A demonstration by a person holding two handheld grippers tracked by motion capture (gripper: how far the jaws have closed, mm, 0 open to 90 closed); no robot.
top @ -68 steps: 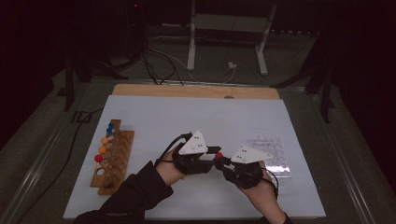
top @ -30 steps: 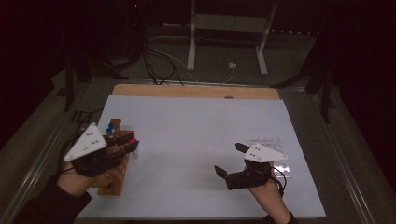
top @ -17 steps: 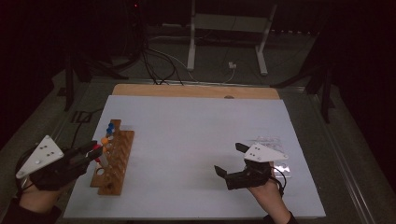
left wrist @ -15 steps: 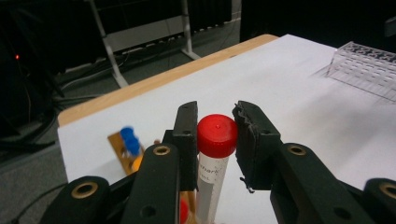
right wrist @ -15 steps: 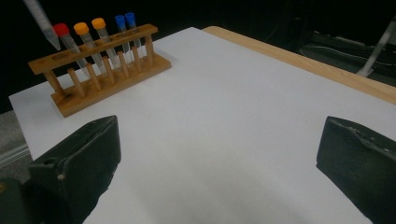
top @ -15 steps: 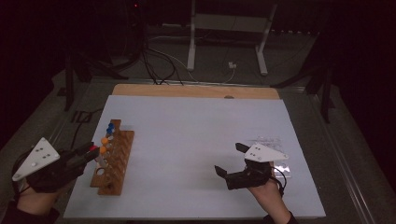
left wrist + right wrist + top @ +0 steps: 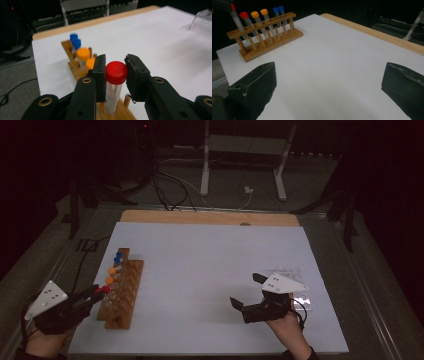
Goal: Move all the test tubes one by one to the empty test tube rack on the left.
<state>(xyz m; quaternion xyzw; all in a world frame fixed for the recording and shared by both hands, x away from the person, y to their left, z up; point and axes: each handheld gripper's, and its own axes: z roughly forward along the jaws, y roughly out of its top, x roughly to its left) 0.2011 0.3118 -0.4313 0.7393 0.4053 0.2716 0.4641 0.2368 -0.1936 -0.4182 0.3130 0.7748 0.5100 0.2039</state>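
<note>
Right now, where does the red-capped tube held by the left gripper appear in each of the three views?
High view: red-capped tube, far left, at the near end of the wooden rack.
Left gripper view: centre, between the black jaws.
Right gripper view: top left corner, tilted over the rack.
Shared landmark: the wooden rack.

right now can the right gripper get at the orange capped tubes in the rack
Probably yes. The right gripper is open and holds nothing, and bare white table lies between it and the rack. But the left gripper, shut on a red-capped tube, crowds the rack's near end beside the orange-capped tubes.
</note>
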